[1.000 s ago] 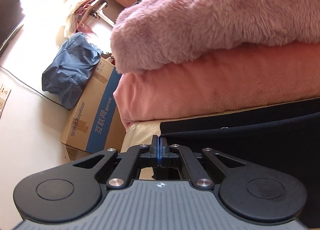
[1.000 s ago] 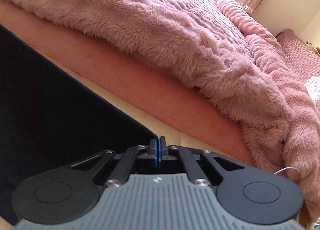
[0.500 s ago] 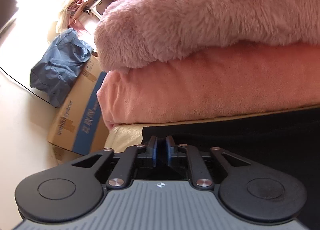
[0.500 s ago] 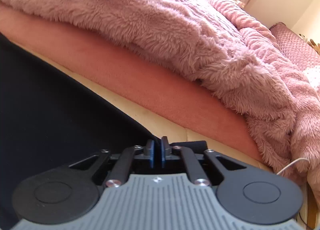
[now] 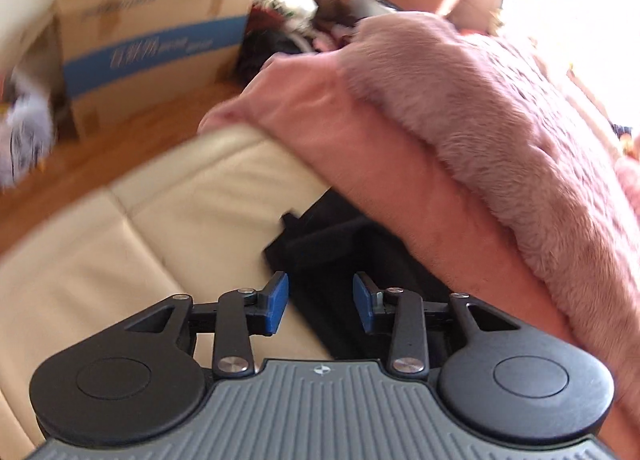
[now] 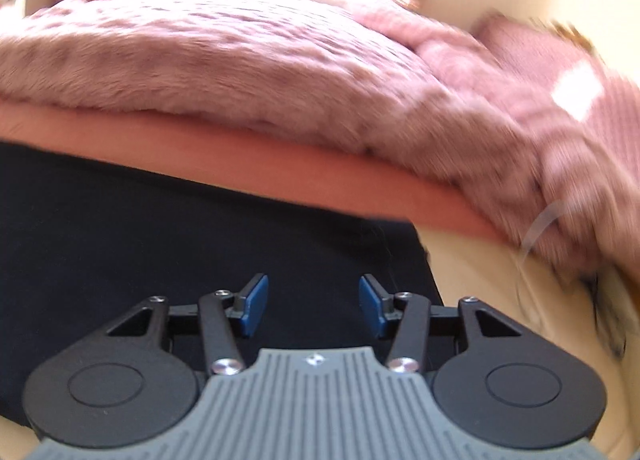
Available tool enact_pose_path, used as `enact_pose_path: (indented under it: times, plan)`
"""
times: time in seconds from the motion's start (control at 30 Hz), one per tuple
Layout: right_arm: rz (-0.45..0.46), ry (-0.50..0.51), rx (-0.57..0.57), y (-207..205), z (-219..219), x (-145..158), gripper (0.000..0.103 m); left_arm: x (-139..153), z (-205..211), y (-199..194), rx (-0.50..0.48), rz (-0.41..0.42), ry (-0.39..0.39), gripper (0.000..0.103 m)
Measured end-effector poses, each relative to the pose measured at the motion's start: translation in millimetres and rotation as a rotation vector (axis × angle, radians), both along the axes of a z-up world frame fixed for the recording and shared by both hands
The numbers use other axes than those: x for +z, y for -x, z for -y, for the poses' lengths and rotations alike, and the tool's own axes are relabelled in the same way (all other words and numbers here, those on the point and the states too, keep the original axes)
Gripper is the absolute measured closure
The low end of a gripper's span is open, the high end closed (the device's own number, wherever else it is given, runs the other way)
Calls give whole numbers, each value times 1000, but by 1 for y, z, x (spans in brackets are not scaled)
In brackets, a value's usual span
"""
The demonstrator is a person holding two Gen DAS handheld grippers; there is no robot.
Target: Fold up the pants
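The black pants lie flat on the cream bed surface, against the pink blankets. In the left wrist view their left end shows as stacked folded layers with a corner near the blanket. My left gripper is open and empty, just above that end. My right gripper is open and empty, above the pants near their right edge. Both views are motion-blurred.
A fluffy mauve blanket lies on a salmon blanket right behind the pants. A cardboard box with a blue stripe and clutter stand on the wooden floor to the left. A white cable hangs at the right.
Both grippers opened from shut on the pants' far corners, let the cloth go, and pulled back and up. The left view swung towards the floor and box.
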State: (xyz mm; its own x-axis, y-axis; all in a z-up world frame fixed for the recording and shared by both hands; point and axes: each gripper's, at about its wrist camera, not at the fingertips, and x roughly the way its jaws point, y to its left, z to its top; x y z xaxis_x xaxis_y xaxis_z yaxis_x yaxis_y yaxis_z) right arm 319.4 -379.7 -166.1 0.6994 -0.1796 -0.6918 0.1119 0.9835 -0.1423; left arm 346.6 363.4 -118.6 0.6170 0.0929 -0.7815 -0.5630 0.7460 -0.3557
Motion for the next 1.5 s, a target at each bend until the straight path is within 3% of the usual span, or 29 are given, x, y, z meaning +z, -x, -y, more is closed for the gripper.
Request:
enact_pose_path:
  times: [0.13,0.23,0.37,0.53,0.57,0.73,0.87,1.03,1.17,1.33,1.5]
  plan:
    - [-14,-92,-88,12,33,5,53,-23,-4,12,81,61,147,60]
    - [-13,-133,-152,22,59,7,49,-32,3,13,109,81,187,60]
    - [15,-243,-217,28,90,6,47,-30,11,3,149,65,134,64]
    - [45,-274,-152,-6,99,4,60,-29,20,-7,166,10,70,98]
    - [54,-260,-124,-16,97,4,60,-30,20,-6,171,4,67,100]
    - [3,-244,-45,-74,100,-13,61,-28,25,-9,172,-25,21,102]
    - [-26,-345,-63,-88,116,-34,60,-22,34,-16,182,-85,-54,102]
    - [-45,-327,16,-70,110,-31,94,-17,40,-6,160,-161,-133,102]
    - [-48,-362,10,-35,111,-29,99,-12,33,17,144,-193,-136,102]
    - [-6,-397,-13,8,107,-10,103,5,23,48,132,-174,-153,102]
    - [-16,-391,-52,15,118,6,103,24,17,50,73,-151,-174,102]
